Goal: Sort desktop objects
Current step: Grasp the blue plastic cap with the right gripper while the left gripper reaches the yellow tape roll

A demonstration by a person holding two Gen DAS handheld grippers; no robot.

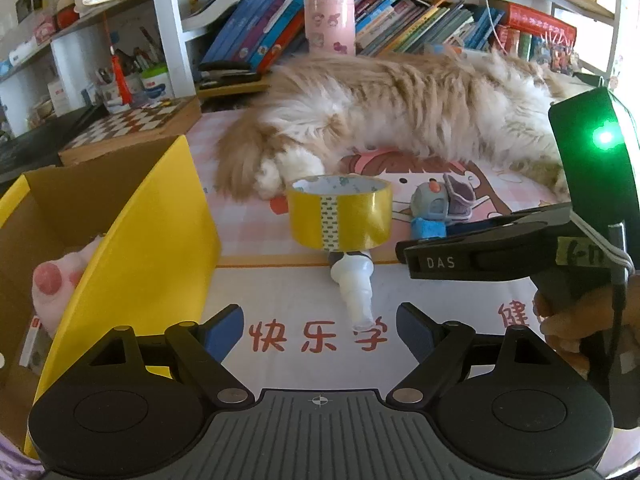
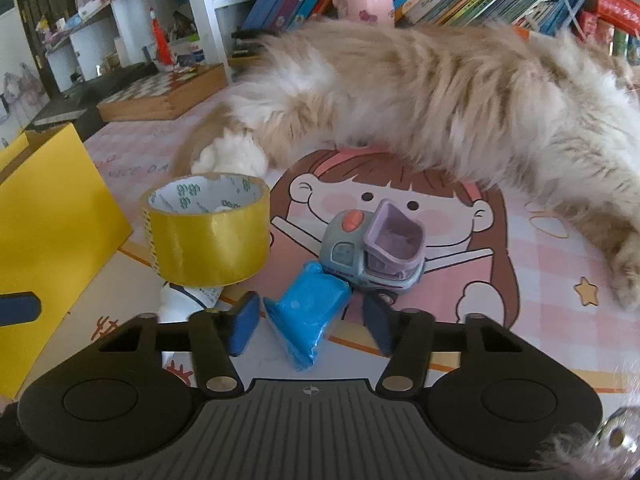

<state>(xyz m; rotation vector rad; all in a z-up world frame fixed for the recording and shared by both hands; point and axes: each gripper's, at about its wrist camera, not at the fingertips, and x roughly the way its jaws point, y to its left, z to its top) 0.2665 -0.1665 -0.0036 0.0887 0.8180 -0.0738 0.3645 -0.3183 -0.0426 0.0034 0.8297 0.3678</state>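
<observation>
So far your sorting looks barely begun: the yellow-sided cardboard box [image 1: 132, 248] at your left holds one soft, pale pink plush thing [image 1: 60, 280] with a darker pink spot, and little else that can be made out. Everything else sits out on the glossy cartoon-printed desk mat [image 2: 540, 280].

Your right gripper [image 2: 312, 320] has its blue-padded jaws part-way in around the crumpled blue plastic-wrapped packet [image 2: 308, 312], but a gap shows on each side, so nothing is clamped. That packet lies just in front of the small grey and lilac hard-plastic toy truck [image 2: 372, 252], touching or nearly touching it.

Your left gripper [image 1: 320, 328] stands wide and empty, the nozzle of a ribbed, translucent white plastic bottle [image 1: 354, 284] lying between its fingertips. The bottle's other end is tucked under a shiny roll of yellow packing tape [image 1: 340, 216] with a printed white core, which stands just beside the box.

Still left for you, then: packet, truck, tape, bottle. A long-haired ginger and white cat [image 2: 440, 100] lies stretched across the mat behind them.
</observation>
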